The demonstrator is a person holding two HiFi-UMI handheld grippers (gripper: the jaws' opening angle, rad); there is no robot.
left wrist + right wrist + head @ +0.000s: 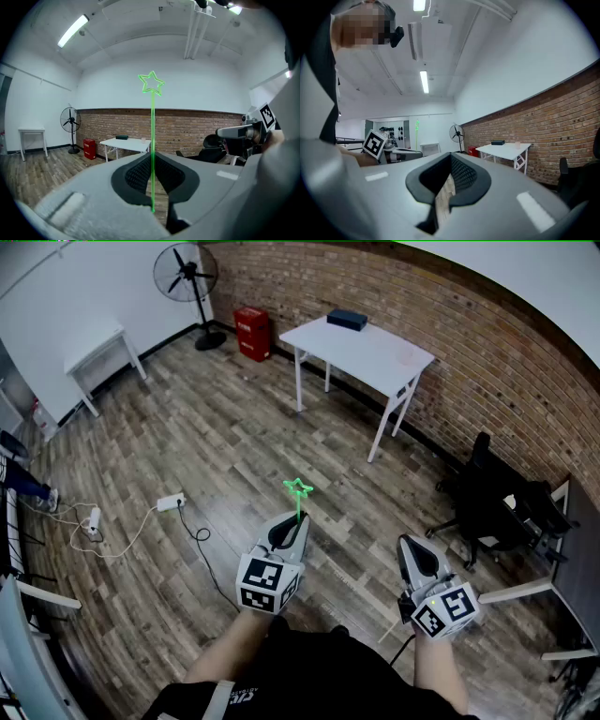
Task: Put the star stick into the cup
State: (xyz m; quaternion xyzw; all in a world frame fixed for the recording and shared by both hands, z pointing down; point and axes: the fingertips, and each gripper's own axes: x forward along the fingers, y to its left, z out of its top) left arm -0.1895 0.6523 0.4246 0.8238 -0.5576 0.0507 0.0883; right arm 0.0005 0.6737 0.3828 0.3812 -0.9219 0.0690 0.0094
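A thin green stick topped with a star outline (298, 489) stands upright between the jaws of my left gripper (290, 527), which is shut on its lower end. The left gripper view shows the star stick (153, 122) rising from the pinched pads of that gripper (153, 159). My right gripper (415, 557) hangs beside it at the right, shut with nothing in it (450, 161). A small pale cup (405, 354) stands on the far white table (375, 357), far from both grippers; the cup (143, 139) also shows tiny in the gripper views (518, 145).
A dark box (347, 320) lies on the white table. A red box (251, 332) and a standing fan (186, 277) are by the brick wall. Black office chairs (487, 507) sit at the right; a power strip with cables (171, 502) lies on the wood floor at the left.
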